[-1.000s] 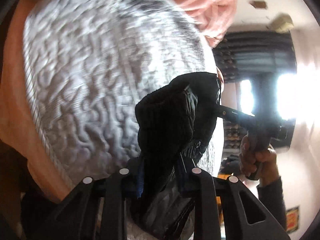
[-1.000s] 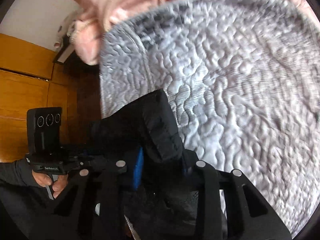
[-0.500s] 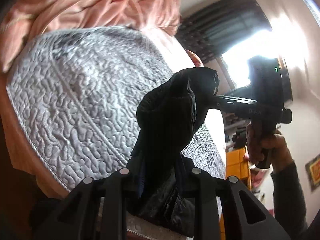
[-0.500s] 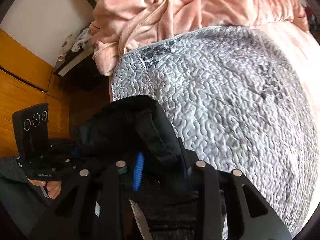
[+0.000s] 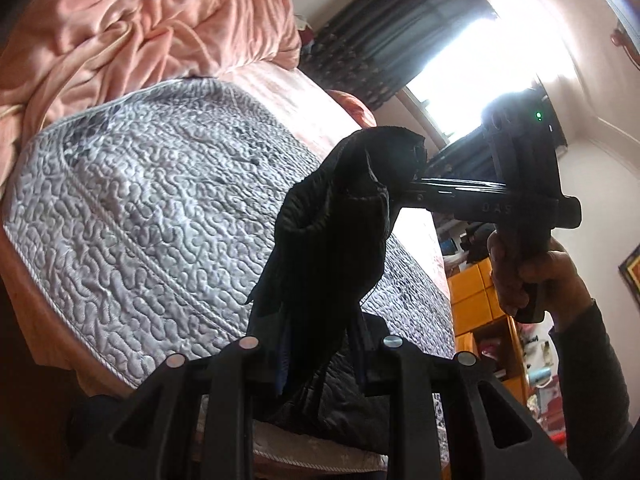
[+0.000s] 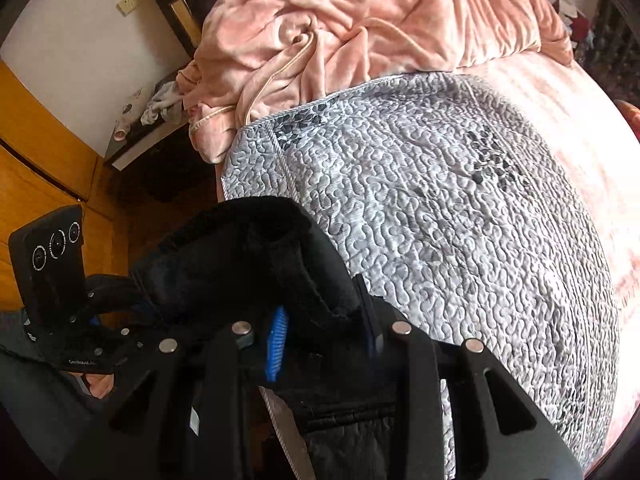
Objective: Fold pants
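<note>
Black pants [image 5: 332, 240] hang in the air above the near edge of a grey quilted bed cover [image 5: 152, 216]. My left gripper [image 5: 320, 356] is shut on one part of the pants' top edge. My right gripper [image 6: 324, 332] is shut on another part of the pants [image 6: 256, 252]. The right gripper also shows in the left wrist view [image 5: 416, 184], pinching the fabric from the right. The left gripper shows in the right wrist view [image 6: 132, 300] at the left. The rest of the pants droops below both grippers, mostly hidden.
A crumpled pink blanket [image 6: 360, 32] lies at the far end of the bed. A wooden wardrobe [image 6: 36, 160] and a dark bedside stand [image 6: 152, 136] are at the left. A bright window with dark curtains [image 5: 400, 52] and orange drawers [image 5: 476, 292] are at the right.
Both grippers have risen and tilted back, lifting the pants off the quilt. More of the bed and the room shows now. Both grips stay shut.
</note>
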Demonstrator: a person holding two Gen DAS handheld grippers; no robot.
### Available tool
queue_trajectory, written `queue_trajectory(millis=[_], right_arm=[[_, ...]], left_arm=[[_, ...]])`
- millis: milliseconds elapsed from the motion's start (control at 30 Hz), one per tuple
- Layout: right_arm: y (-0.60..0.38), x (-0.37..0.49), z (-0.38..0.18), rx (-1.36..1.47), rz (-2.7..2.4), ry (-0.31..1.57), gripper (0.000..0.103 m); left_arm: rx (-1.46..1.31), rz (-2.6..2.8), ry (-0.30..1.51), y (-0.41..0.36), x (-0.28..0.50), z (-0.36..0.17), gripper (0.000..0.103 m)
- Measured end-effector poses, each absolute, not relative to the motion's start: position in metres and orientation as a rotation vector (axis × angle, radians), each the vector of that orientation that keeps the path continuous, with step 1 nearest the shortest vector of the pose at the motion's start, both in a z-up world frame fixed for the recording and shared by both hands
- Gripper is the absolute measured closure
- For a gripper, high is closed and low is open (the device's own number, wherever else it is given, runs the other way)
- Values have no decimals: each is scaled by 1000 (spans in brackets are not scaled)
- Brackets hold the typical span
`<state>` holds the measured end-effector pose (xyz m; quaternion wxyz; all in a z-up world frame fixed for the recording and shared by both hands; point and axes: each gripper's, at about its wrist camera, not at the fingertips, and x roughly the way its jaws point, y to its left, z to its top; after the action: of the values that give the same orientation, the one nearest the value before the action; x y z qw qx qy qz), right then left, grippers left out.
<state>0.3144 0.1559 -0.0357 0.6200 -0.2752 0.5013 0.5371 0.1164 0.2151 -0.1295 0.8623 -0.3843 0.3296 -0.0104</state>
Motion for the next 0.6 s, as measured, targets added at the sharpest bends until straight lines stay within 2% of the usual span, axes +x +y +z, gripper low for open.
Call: queue_trajectory(millis=[600], right_arm=[[80,307,-11,-565,1176,1085,73]], left_arm=[[-649,-90,700,157,121,-95,79]])
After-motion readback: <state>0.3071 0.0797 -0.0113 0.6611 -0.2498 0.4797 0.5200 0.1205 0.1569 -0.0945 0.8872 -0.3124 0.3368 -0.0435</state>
